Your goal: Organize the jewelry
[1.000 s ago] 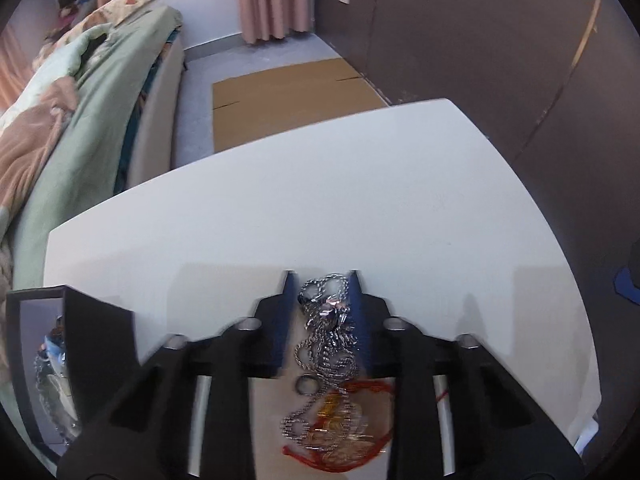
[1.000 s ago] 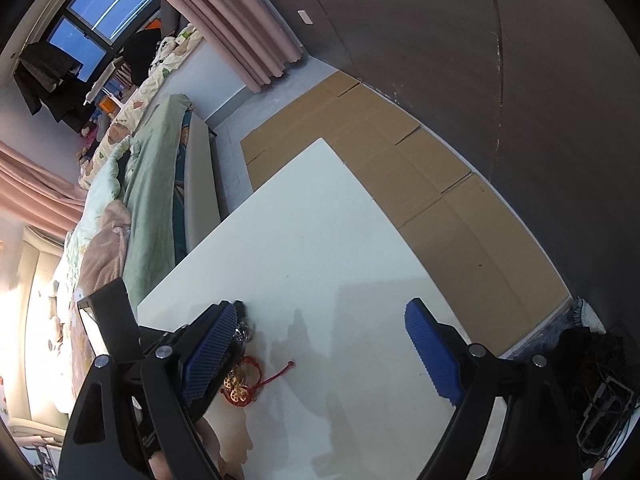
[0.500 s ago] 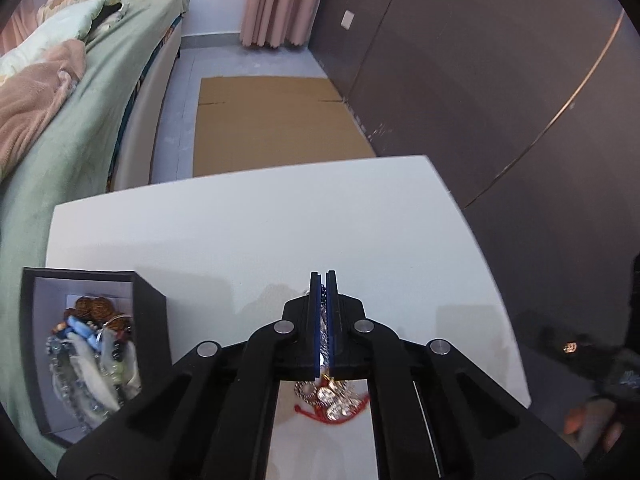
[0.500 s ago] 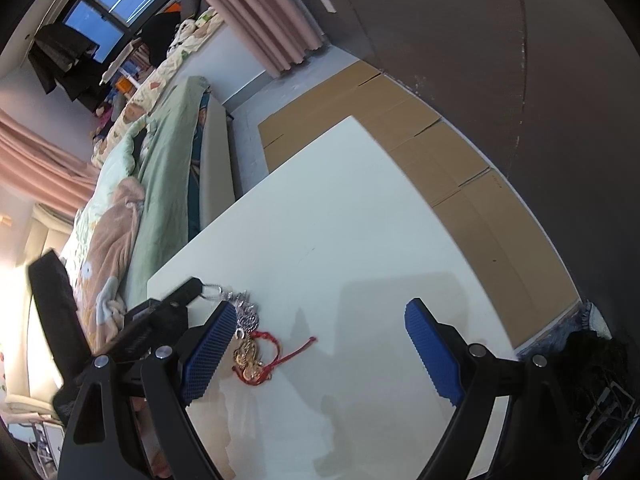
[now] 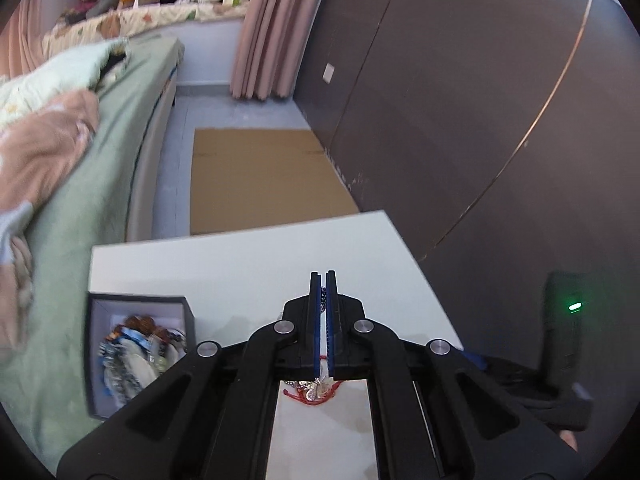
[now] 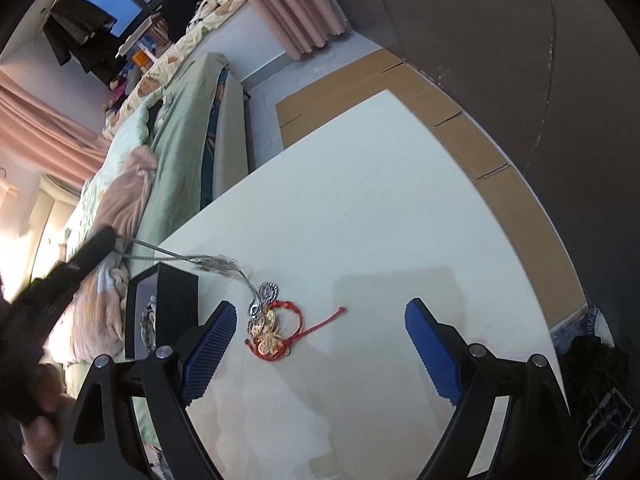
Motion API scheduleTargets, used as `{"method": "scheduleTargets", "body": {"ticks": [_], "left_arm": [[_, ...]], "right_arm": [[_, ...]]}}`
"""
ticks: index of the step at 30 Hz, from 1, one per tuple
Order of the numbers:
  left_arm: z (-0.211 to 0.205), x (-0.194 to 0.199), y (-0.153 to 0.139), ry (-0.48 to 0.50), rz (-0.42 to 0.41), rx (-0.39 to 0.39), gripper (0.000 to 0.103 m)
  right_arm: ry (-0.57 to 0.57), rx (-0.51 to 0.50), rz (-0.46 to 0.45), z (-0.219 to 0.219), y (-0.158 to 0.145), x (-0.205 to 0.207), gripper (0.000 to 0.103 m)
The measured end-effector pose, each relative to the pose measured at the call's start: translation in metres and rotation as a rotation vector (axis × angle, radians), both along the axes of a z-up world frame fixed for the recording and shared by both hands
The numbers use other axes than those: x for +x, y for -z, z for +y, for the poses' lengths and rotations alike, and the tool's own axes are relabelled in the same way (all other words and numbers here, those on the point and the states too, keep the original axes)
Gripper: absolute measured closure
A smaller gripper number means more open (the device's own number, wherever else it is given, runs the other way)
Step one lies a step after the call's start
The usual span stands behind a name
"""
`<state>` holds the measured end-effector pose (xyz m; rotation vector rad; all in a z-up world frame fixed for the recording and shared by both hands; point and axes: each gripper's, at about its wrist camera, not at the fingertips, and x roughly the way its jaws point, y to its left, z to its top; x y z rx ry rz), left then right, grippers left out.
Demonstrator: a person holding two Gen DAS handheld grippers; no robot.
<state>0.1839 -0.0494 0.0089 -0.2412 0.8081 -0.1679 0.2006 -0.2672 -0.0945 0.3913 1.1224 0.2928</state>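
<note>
Taut, the silver chain (image 6: 208, 259) stretches from the clamped left claw (image 5: 324, 312).

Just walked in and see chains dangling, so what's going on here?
A person is sorting jewelry with two handheld claws. The left claw is shut on a silver chain, pulling it up off the white table; its lower end is near a gold charm on a red cord. A black box already holding beads and chains stands at the table's left edge. The right claw hangs open above the red cord piece, holding nothing.
</note>
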Motion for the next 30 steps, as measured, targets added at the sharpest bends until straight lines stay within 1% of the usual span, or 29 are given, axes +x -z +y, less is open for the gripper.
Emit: {"method": "scheduleTargets", "body": {"ticks": [3, 5, 6, 8, 9, 10, 11, 12, 14, 17, 19, 22, 24, 25, 26, 27, 28, 29, 30], "left_arm": [[0.007, -0.007, -0.022, -0.015, -0.038, 0.014, 0.100], [0.014, -0.013, -0.034, -0.028, -0.055, 0.022, 0.100], [0.017, -0.015, -0.040, -0.034, -0.063, 0.023, 0.100], [0.021, -0.021, -0.051, -0.044, -0.082, 0.031, 0.101], [0.023, -0.024, -0.058, -0.047, -0.094, 0.040, 0.102], [0.024, -0.027, -0.064, -0.049, -0.105, 0.047, 0.102], [0.025, -0.030, -0.073, -0.054, -0.120, 0.059, 0.102], [0.027, -0.033, -0.080, -0.059, -0.132, 0.068, 0.102], [0.031, -0.037, -0.092, -0.072, -0.151, 0.081, 0.102], [0.039, -0.042, -0.108, -0.095, -0.173, 0.100, 0.102], [0.043, -0.044, -0.112, -0.101, -0.174, 0.107, 0.102], [0.046, -0.043, -0.108, -0.090, -0.140, 0.111, 0.102], [0.049, -0.039, -0.096, -0.100, -0.102, 0.129, 0.102], [0.050, -0.038, -0.091, -0.098, -0.086, 0.128, 0.101], [0.051, -0.035, -0.082, -0.092, -0.060, 0.124, 0.095], [0.052, -0.032, -0.073, -0.090, -0.032, 0.128, 0.087], [0.051, -0.030, -0.064, -0.095, -0.015, 0.135, 0.057], [0.051, -0.029, -0.059, -0.100, -0.009, 0.136, 0.033], [0.051, -0.028, -0.052, -0.106, -0.009, 0.134, 0.031]], "right_arm": [[-0.032, -0.001, 0.010, 0.009, 0.004, -0.001, 0.028], [-0.058, 0.004, 0.020, 0.015, 0.006, 0.000, 0.038], [-0.077, 0.010, 0.026, 0.020, 0.008, 0.001, 0.040], [-0.098, 0.012, 0.033, 0.027, 0.010, 0.000, 0.049], [-0.110, 0.010, 0.039, 0.033, 0.012, 0.001, 0.052], [-0.120, 0.010, 0.042, 0.036, 0.013, 0.001, 0.057], [-0.135, 0.007, 0.043, 0.041, 0.014, 0.001, 0.061], [-0.152, -0.002, 0.044, 0.048, 0.016, 0.002, 0.063], [-0.183, -0.026, 0.050, 0.059, 0.020, 0.004, 0.072], [-0.219, -0.061, 0.065, 0.074, 0.029, 0.008, 0.074], [-0.241, -0.096, 0.068, 0.084, 0.034, 0.010, 0.074], [-0.276, -0.140, 0.084, 0.096, 0.043, 0.012, 0.072], [-0.295, -0.178, 0.086, 0.101, 0.046, 0.012, 0.069], [-0.306, -0.190, 0.074, 0.104, 0.045, 0.011, 0.066], [-0.312, -0.204, 0.069, 0.105, 0.046, 0.010, 0.066], [-0.315, -0.213, 0.063, 0.106, 0.046, 0.008, 0.066], [-0.318, -0.222, 0.057, 0.106, 0.046, 0.007, 0.068], [-0.317, -0.241, 0.050, 0.106, 0.046, 0.006, 0.077], [-0.314, -0.233, 0.053, 0.103, 0.046, 0.007, 0.078]]}}
